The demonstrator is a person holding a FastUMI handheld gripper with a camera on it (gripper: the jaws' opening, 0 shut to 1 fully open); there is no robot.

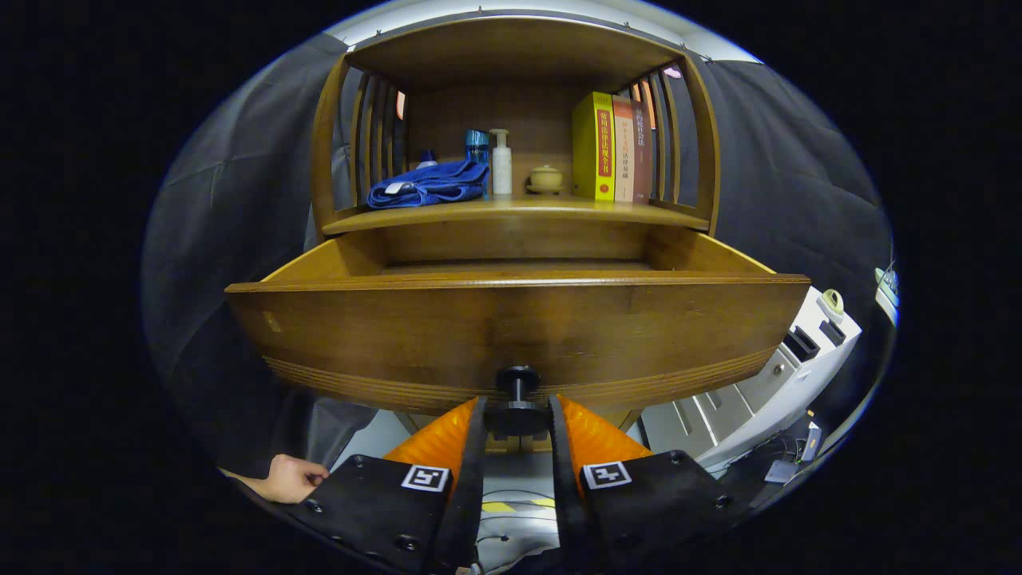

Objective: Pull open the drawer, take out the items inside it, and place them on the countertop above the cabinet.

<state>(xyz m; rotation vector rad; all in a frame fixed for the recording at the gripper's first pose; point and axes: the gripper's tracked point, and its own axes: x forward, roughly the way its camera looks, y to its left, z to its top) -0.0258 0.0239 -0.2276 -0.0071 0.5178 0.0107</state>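
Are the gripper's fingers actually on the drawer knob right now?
Touching. The gripper view shows the gripper closed on the drawer knob, both fingers pressed against its sides with no gap.

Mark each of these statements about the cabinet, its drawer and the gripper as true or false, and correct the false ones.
1. The drawer is pulled out from the cabinet. True.
2. The gripper hangs open, away from the drawer. False: its fingers close on the dark knob at the drawer front, one at each side.
3. A folded blue cloth lies on the shelf above the drawer. True.
4. The books lie flat in a stack. False: they stand upright at the shelf's right end.
5. A white pump bottle stands between the cloth and a small lidded pot. True.
6. The drawer's contents are plain to see. False: the drawer front hides its inside.
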